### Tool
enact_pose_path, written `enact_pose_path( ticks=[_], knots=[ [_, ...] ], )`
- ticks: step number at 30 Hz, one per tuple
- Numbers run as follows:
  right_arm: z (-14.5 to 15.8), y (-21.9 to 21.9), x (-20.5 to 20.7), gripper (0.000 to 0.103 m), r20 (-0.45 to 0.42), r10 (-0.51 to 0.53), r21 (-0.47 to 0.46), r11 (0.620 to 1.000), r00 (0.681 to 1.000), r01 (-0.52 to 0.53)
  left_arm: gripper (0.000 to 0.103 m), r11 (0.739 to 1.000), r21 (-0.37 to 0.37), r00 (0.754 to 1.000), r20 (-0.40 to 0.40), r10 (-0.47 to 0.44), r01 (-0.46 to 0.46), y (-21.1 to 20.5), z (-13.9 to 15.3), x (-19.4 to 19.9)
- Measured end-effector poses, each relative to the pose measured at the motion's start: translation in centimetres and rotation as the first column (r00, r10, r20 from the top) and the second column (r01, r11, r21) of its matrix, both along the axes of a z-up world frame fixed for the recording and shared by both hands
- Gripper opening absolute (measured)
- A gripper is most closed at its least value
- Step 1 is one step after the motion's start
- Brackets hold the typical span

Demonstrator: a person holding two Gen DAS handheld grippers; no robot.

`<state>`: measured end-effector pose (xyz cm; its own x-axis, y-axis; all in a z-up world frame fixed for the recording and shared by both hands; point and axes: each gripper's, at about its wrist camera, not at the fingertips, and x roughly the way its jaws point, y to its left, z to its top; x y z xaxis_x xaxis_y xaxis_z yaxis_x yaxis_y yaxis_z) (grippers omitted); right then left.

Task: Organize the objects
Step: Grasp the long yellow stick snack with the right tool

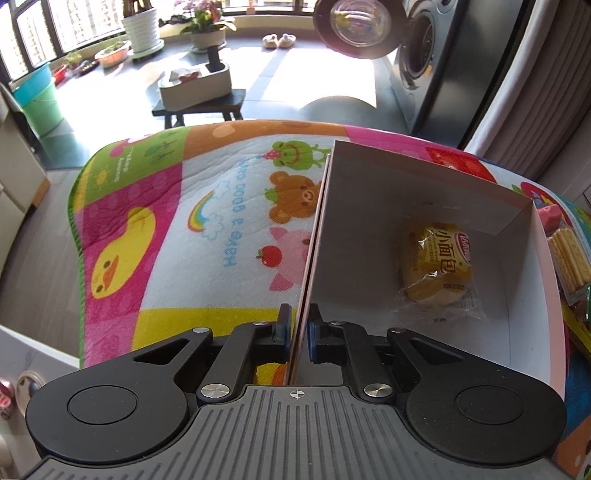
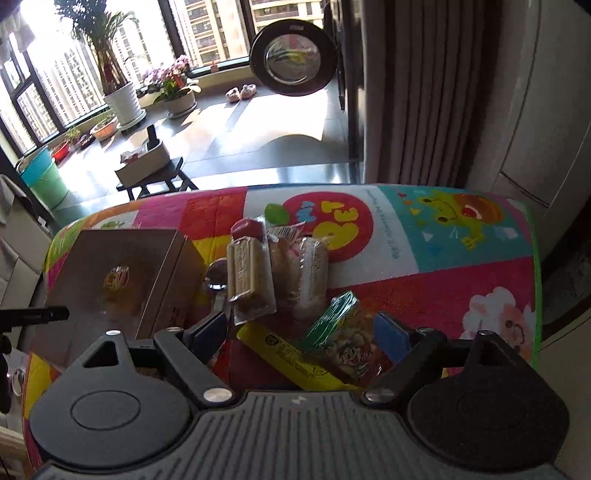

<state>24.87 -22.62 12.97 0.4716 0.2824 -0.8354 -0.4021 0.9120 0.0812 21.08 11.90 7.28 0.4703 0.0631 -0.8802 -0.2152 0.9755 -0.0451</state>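
Sunlight falls on the dark tiled floor (image 2: 258, 147) beyond the stool (image 1: 199, 107); potted plants (image 2: 122, 99) line the windows (image 2: 207, 33) behind it.

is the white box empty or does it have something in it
Not empty. The white box is open-topped and holds one yellow bread packet on its floor; the other snacks lie outside on the mat.

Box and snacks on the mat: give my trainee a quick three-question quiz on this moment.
1. True or false: the left hand-held gripper pinches a wall of the box.
2. How many snacks lie inside the box?
A. none
B. one
C. three
3. What sits between the open fingers of the right hand-held gripper?

Key:
1. True.
2. B, only the yellow bread packet.
3. The green-topped snack packet.
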Motion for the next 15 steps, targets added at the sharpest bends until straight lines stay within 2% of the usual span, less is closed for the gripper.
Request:
enact_pose_path(
  ticks=[3,5,7,8,9,12,15],
  knots=[
    [-3.2,1.8,-1.2,0.087,-0.024,0.085,-0.077,0.993,0.996,-0.087,0.011,1.0,0.001,1.0,-0.002,0.015,-0.015,-0.1,0.0,0.0],
    [-4.7,2.2,-1.2,0.087,-0.04,0.09,-0.088,0.992,0.995,-0.093,0.011,1.0,0.004,1.0,-0.004,0.018,-0.018,-0.2,0.0,-0.1],
    [-5.8,2.3,-0.7,0.083,-0.065,0.079,-0.085,0.993,0.995,-0.084,0.011,1.0,0.008,1.0,0.0,0.014,-0.014,-0.3,0.2,-0.2],
    [-6.3,2.2,-0.4,0.076,-0.074,0.068,-0.09,0.993,0.995,-0.075,0.01,1.0,0.012,1.0,0.002,0.01,-0.01,-0.3,0.3,-0.3],
    [-6.5,2.2,-0.2,0.071,-0.079,0.063,-0.095,0.993,0.995,-0.07,0.01,1.0,0.011,1.0,0.002,0.01,-0.01,-0.3,0.3,-0.3],
    [-6.5,2.0,0.0,0.068,-0.095,0.057,-0.095,0.993,0.994,-0.066,0.011,1.0,-0.001,1.0,0.004,0.024,-0.024,-0.2,0.3,-0.3],
    [-5.8,2.2,-0.9,0.068,-0.128,0.101,-0.066,0.992,0.987,-0.11,0.011,0.999,-0.01,0.999,0.009,0.033,-0.033,-0.1,0.2,-0.5]
  ],
)
